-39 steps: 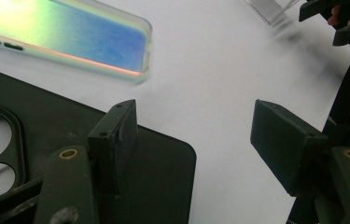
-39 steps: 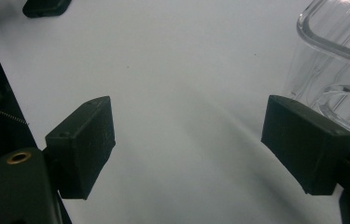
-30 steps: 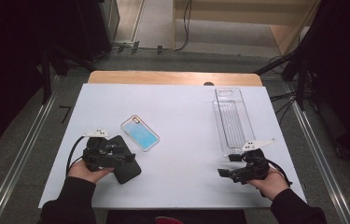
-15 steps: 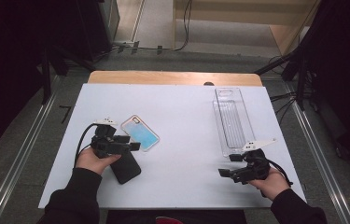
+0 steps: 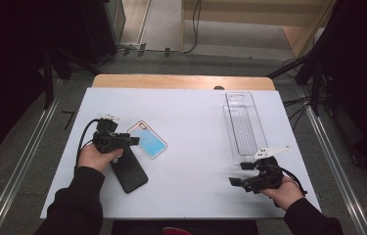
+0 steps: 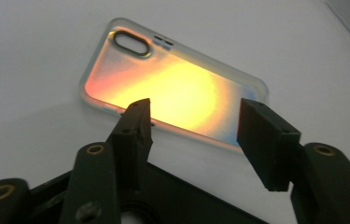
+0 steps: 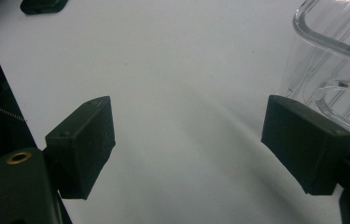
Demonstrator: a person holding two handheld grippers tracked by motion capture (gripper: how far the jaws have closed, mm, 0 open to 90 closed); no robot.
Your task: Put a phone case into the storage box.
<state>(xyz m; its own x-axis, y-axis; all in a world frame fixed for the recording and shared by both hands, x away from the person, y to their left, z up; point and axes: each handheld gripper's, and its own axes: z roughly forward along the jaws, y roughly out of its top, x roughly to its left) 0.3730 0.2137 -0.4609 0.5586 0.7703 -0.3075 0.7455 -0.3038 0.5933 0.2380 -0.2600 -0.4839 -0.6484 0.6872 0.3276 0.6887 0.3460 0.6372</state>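
Jaws of the left gripper (image 6: 193, 135), half open and just closing, are held just short of the iridescent phone case (image 6: 172, 86); nothing is gripped. Beside the case, a black phone (image 5: 129, 171) lies on the white tabletop (image 5: 191, 112); one clear tray (image 5: 243, 127) is well apart. The right gripper (image 7: 189, 144) is held wide open, empty.

1. Left gripper (image 5: 131, 141), held in the left hand (image 5: 97, 155) at the table's near left, points toward the middle; its jaws have just been closing and stand part open with nothing clamped
2. Right gripper (image 5: 236, 181), in the right hand (image 5: 281, 190) at the near right, points left, jaws wide apart and empty
3. Both forearms wear dark sleeves
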